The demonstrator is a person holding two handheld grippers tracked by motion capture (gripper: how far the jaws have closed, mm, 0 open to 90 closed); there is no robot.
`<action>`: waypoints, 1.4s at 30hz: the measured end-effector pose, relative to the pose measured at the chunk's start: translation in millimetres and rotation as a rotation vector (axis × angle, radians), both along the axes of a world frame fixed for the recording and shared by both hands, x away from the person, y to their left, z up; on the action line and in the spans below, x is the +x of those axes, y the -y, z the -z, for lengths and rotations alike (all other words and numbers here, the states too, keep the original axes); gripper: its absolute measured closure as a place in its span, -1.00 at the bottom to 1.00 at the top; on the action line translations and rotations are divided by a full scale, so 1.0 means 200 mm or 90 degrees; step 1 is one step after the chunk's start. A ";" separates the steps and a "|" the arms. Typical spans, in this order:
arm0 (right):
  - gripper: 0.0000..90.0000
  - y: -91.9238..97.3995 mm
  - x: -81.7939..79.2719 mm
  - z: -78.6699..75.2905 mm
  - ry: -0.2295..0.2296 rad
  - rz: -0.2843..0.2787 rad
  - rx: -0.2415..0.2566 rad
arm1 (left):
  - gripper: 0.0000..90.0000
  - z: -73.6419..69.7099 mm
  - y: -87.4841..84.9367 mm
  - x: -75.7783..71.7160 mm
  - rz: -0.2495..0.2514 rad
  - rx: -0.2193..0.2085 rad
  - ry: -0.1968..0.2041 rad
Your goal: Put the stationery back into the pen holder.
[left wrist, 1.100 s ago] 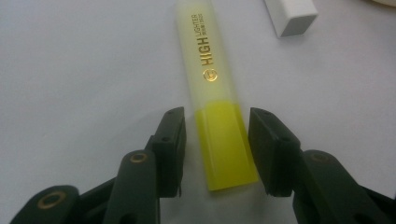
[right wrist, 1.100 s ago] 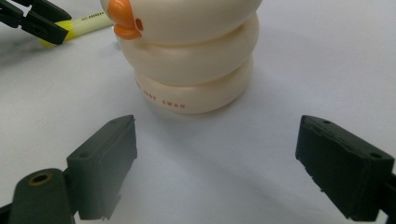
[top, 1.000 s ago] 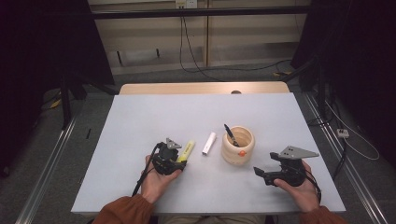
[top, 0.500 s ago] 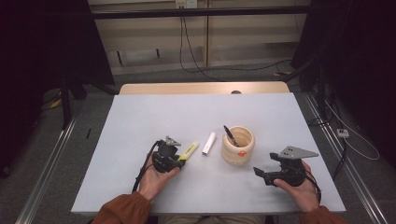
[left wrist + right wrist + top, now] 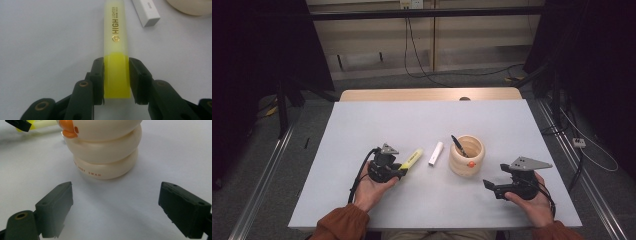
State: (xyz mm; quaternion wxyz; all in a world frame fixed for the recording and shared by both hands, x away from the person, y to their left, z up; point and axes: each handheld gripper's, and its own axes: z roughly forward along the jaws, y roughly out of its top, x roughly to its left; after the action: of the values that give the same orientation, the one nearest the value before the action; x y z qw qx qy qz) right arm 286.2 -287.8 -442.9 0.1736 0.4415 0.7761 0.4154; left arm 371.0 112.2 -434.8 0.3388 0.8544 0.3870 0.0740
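A yellow highlighter (image 5: 115, 30) points away from me toward the upper right on the white table (image 5: 377, 125). My left gripper (image 5: 116, 63) is shut on its bright yellow near end, and both pads press its sides. In the high view the highlighter (image 5: 411, 159) sticks out of the left gripper (image 5: 400, 173) at centre left. My right gripper (image 5: 488, 186) rests at the front right. Its jaws stand wide open with nothing between them. In the right gripper view it (image 5: 116, 190) faces the base of a cream ringed pen holder (image 5: 107, 152), a short way off.
The pen holder (image 5: 467, 159) has an orange mark on its side and a black pen (image 5: 458, 145) standing in it. A white stick-shaped eraser (image 5: 436, 153) lies between the highlighter and the holder. The table's far half is bare white surface, with a wooden edge (image 5: 427, 94) behind.
The left gripper has shifted only slightly and stays at the highlighter's near end. The right gripper has kept still.
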 end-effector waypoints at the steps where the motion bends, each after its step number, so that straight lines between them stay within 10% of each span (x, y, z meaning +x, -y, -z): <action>1: -0.72 0.00 0.00 0.00 0.000 0.000 0.001 | 0.50 -0.01 -0.01 0.00 0.003 -0.005 0.005; 21: -0.71 -0.06 -0.02 -0.02 -0.005 -0.040 -0.029 | 0.50 -0.07 -0.03 -0.17 0.104 -0.062 0.009; 42: -0.79 -0.30 -0.16 -0.01 0.067 -0.131 -0.101 | 0.50 -0.07 0.04 -0.36 0.194 -0.064 -0.006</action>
State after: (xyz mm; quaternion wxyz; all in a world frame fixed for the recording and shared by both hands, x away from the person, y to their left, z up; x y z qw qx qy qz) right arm 254.0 -228.3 -440.6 0.2046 0.3220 0.8377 0.3909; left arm 298.7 103.3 -421.1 0.3869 0.8854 0.2578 -0.0016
